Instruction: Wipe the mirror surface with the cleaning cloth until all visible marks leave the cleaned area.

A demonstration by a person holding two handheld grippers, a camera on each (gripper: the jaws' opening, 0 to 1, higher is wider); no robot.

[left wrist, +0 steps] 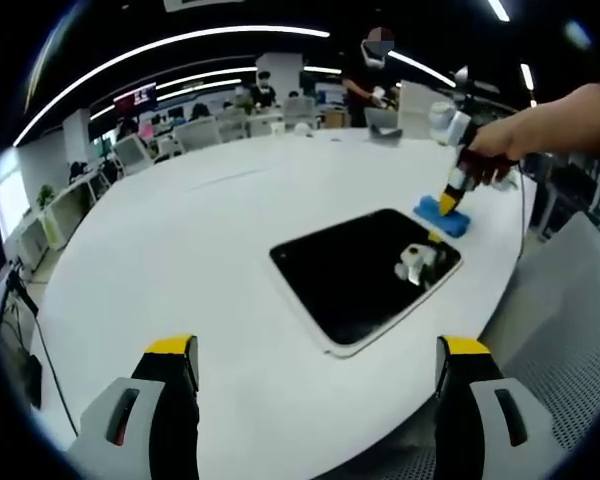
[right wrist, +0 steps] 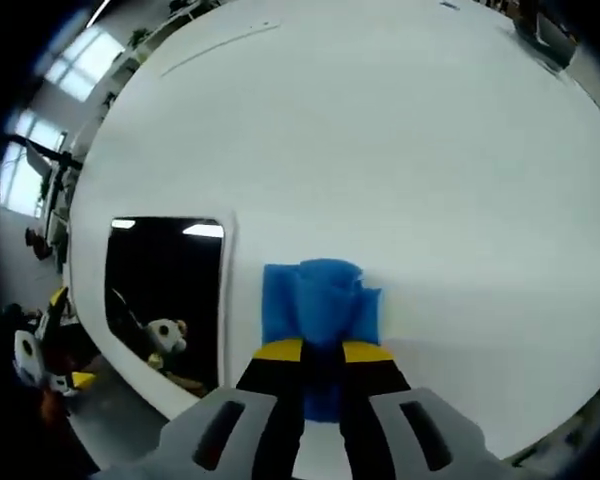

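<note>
Right gripper [right wrist: 322,352] clamped on blue cleaning cloth [right wrist: 320,300], cloth flat on white table [right wrist: 400,150] just beside mirror [left wrist: 365,275], presumably picking up for wiping. Left gripper [left wrist: 315,365] jaws apart, short of mirror, idle.

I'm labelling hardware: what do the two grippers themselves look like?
Both match. The left gripper has grey bodies with dark slots and black fingers capped in yellow. The right gripper shows the same grey housings, black fingers and yellow tips.

Cloth [right wrist: 322,305] near edge hidden under right tool [right wrist: 323,352]; mirror [right wrist: 165,300] corner cut off.
</note>
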